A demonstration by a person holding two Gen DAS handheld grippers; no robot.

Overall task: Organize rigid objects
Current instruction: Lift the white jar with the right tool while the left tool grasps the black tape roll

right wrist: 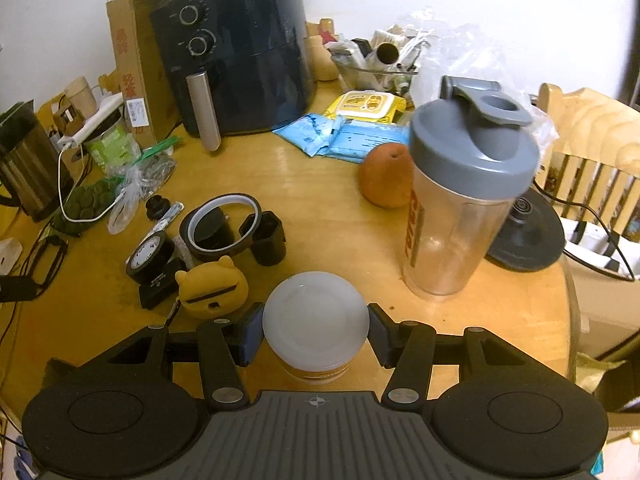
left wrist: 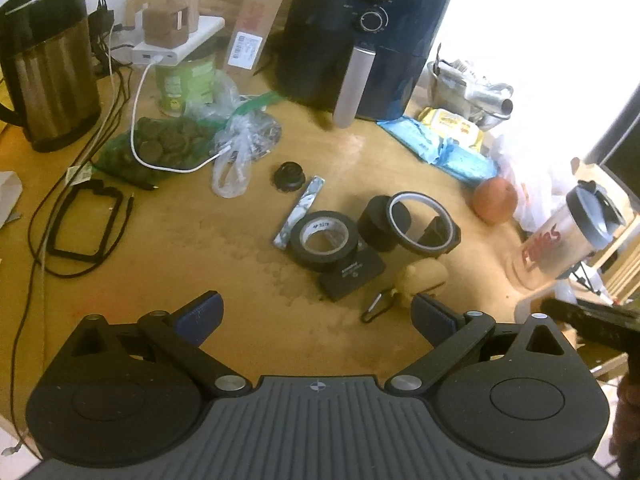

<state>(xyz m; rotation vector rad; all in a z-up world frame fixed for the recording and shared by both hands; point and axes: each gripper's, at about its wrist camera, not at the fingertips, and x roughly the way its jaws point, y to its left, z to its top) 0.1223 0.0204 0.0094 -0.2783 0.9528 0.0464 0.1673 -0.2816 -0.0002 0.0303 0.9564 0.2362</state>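
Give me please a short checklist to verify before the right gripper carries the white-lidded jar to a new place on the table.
1. Grip on the round white-lidded jar: the right gripper has its blue pads against both sides of the lid. Ok.
2. Jar lifted clear of the round wooden table: cannot tell.
3. Free spot ahead: bare wood between the jar and the orange fruit. Ok.
4. Tall clear shaker bottle with grey lid stands close on the right, easy to knock. Not ok.
5. Yellow bear-shaped case sits close to the left finger. Not ok.
6. Left gripper: open and empty, apart from the black tape roll. Ok.
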